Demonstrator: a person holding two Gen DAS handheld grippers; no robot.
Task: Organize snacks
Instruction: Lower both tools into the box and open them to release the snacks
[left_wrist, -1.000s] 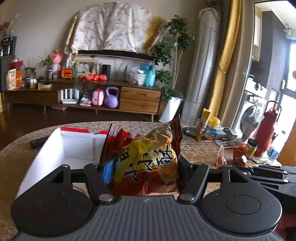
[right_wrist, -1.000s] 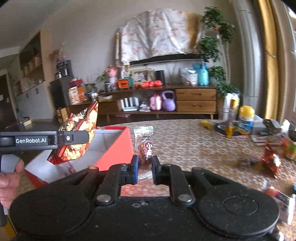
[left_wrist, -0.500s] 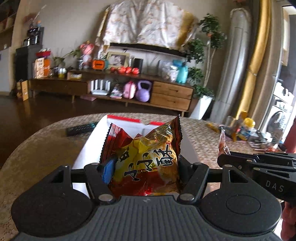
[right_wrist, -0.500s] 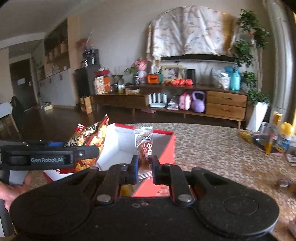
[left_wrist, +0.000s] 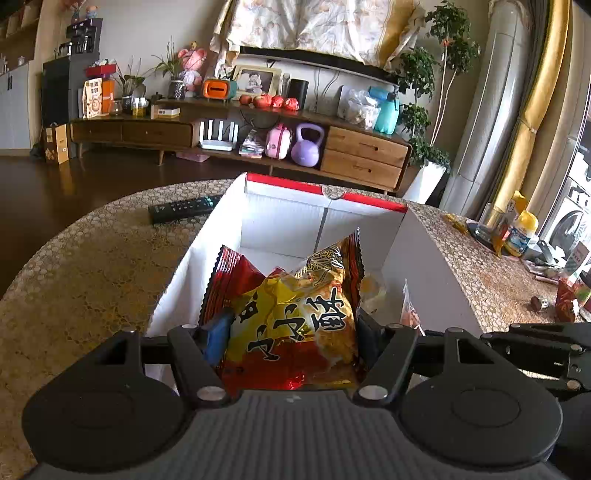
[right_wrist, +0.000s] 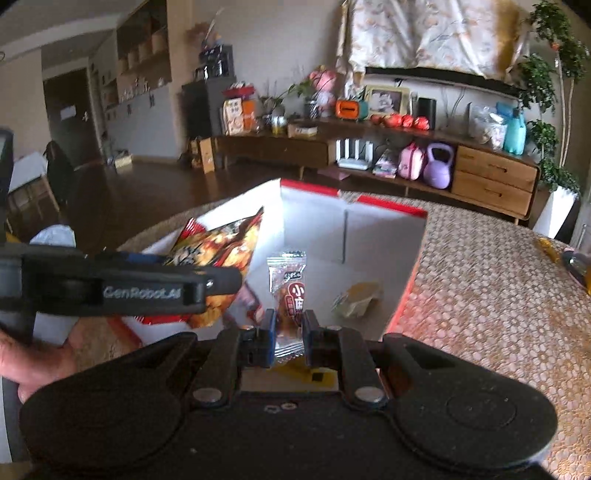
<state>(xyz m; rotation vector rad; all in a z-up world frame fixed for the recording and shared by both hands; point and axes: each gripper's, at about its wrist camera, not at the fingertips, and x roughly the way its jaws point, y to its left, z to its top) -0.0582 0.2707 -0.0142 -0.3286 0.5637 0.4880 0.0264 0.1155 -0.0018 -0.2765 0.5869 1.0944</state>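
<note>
Swinging in over the box (left_wrist: 436, 258) since a second ago, the left gripper (left_wrist: 291, 336) now looks straight down its white interior, jaws clamped on the chip bag (left_wrist: 295, 317), which hangs above the near end; a remote (left_wrist: 183, 208) lies just left of the box. From the right wrist, the right gripper (right_wrist: 289, 332) has likewise moved over the box (right_wrist: 384, 229), pinching a small candy (right_wrist: 290, 295) above the floor, where a yellowish wrapper (right_wrist: 358, 299) already lies. Both snacks look ready to drop.
</note>
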